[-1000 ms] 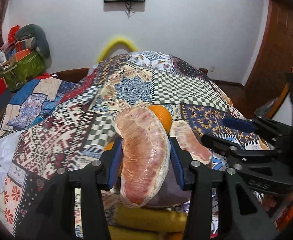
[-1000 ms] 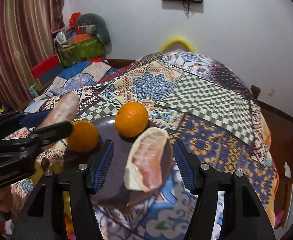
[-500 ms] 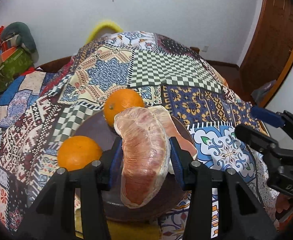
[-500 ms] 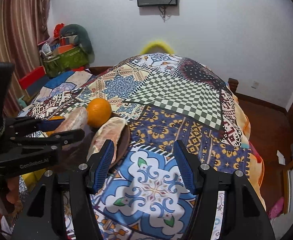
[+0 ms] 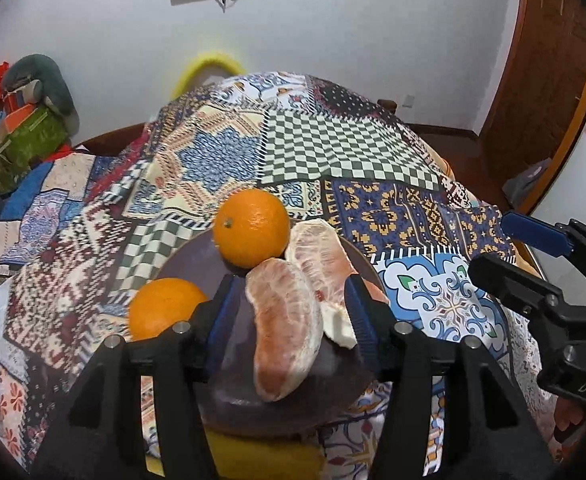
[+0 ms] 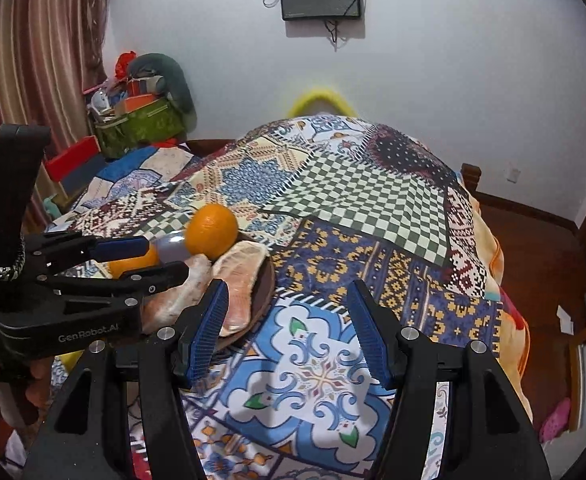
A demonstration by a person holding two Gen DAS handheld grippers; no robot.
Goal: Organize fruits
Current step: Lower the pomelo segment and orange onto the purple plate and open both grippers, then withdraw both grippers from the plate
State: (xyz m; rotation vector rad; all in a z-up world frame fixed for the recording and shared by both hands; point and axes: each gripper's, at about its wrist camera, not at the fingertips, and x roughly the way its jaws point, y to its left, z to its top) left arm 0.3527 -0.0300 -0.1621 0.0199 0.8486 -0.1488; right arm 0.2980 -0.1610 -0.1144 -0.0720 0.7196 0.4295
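A dark plate (image 5: 189,264) on the patchwork cover holds two oranges (image 5: 251,232) (image 5: 161,308) and two peeled pomelo segments. The nearer segment (image 5: 285,328) lies on the plate between the jaws of my left gripper (image 5: 291,284). Those jaws are opening, and a gap shows on each side of it. The other segment (image 5: 321,260) leans beside it. My right gripper (image 6: 287,292) is open and empty over a blue-and-white patch, right of the plate (image 6: 267,280). It also shows at the right edge of the left wrist view (image 5: 493,242).
A yellow fruit (image 5: 261,456) lies under the plate's near edge. The patchwork cover (image 6: 357,200) spreads far and right. A green box of clutter (image 6: 141,128) stands at the back left, a wooden door (image 5: 541,92) on the right.
The left jaws widened and let go of the pomelo segment, which now rests lower on the plate. The right gripper moved right, off the plate.
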